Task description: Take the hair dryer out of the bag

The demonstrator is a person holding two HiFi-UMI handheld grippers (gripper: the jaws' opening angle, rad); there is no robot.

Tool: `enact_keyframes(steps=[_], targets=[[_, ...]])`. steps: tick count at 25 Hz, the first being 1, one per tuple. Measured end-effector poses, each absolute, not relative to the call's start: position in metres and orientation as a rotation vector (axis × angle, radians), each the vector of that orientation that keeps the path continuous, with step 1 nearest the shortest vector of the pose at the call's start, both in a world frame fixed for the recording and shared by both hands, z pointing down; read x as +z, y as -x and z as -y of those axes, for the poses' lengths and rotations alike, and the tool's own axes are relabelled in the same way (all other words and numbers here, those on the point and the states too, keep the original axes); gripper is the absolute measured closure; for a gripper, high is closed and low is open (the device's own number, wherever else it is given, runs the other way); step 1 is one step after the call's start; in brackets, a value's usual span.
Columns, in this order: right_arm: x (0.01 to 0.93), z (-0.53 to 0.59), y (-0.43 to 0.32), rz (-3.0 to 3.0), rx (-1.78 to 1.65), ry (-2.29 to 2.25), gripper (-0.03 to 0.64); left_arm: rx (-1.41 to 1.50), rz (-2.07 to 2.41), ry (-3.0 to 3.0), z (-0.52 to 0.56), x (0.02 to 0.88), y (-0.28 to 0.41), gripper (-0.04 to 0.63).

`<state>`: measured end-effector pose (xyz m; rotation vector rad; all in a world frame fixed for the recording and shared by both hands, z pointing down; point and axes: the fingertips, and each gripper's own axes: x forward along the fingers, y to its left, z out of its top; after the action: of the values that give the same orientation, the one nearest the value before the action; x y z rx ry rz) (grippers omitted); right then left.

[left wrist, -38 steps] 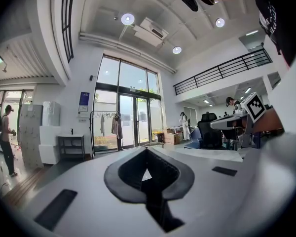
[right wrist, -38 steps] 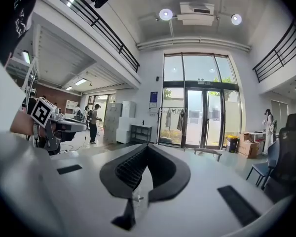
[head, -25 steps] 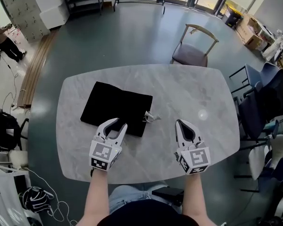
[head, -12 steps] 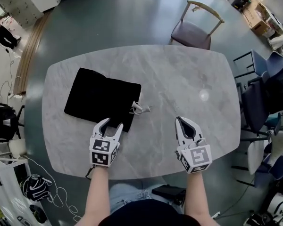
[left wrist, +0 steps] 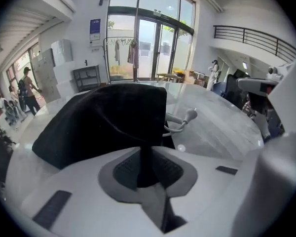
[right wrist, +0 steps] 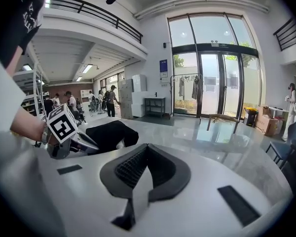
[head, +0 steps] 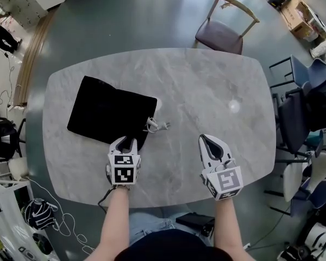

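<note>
Flat black fabric bag (head: 108,113) is being seen lying on the left half of the grey marble-look oval table (head: 206,86), its mouth end turned toward the table's middle. Contents are being hidden by the fabric: the hair dryer is not being shown in any view, so only the bag can be placed. A small white patch is being seen at the bag's far right corner; what it is can't be told.

Left gripper (head: 129,143) is being held at the bag's near right corner, pointed steeply down. In the left gripper view its jaws are being closed on a fold of the black fabric (left wrist: 108,117), the fold filling the gap between the ribbed pads (left wrist: 126,169).

Thin white cord with a plug-like end (head: 156,125) is being seen trailing from the bag's mouth onto bare table, just right of the left gripper and not being touched by it.

Right gripper (head: 208,140) is being held over bare table right of centre, well apart from the bag. Its jaws are clenched together, nothing between them (right wrist: 147,157).

Versus a second ago: the left gripper was being held above the bag's near edge with jaws apart and clear of the fabric; it has now been lowered and tipped onto the corner. Right gripper is unchanged, clenched and empty. Bag and cord have not been shifted on the table.
</note>
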<state>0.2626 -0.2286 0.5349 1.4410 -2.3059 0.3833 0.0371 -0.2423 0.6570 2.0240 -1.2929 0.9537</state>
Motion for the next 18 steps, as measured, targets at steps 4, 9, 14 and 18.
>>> enact_keyframes(steps=[4,9,14,18], targets=[[0.532,0.234,-0.264,2.317,0.386,-1.435,0.594,0.925,1.326,-2.04,0.247,0.646,-0.039,0.577],[0.517,0.246,-0.252,2.367,0.344,-1.418,0.594,0.821,1.402,-2.075,0.262,0.612,-0.027,0.578],[0.499,0.266,-0.229,2.435,0.268,-1.369,0.594,0.726,1.467,-2.084,0.278,0.583,-0.017,0.578],[0.497,0.273,-0.204,2.489,0.248,-1.275,0.594,0.574,1.48,-2.007,0.277,0.58,-0.007,0.578]])
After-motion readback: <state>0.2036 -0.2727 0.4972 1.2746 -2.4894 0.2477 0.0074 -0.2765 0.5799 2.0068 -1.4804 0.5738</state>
